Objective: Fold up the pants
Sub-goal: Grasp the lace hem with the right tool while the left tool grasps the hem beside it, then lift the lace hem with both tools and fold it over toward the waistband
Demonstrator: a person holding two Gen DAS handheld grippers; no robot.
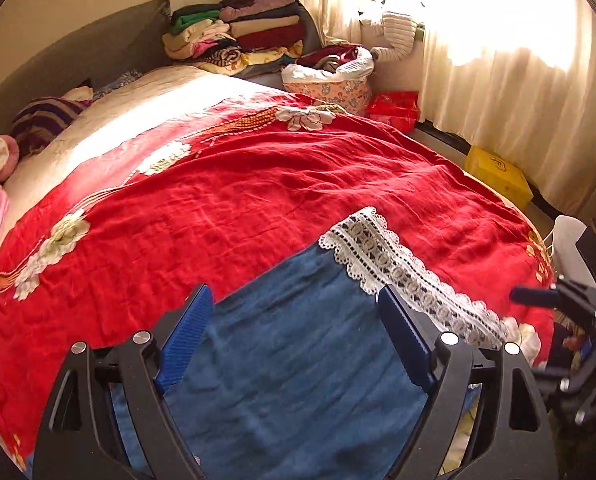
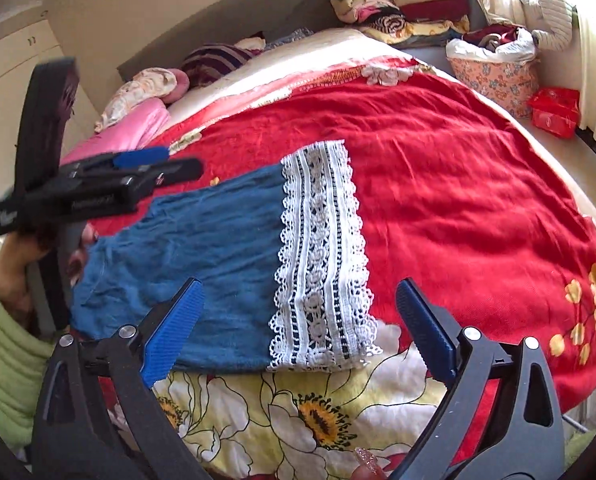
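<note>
Blue pants with a white lace hem lie flat on the red flowered bedspread, hem toward the right. My left gripper is open and hovers over the blue cloth, with the lace hem just ahead and to its right. It also shows in the right wrist view above the pants' left end. My right gripper is open, its jaws spread either side of the lace hem at the near edge. It shows at the right edge of the left wrist view.
Stacks of folded clothes sit at the bed's far end. A flowered basket, a red bag and a yellow box stand by the curtain. Pillows lie at the left.
</note>
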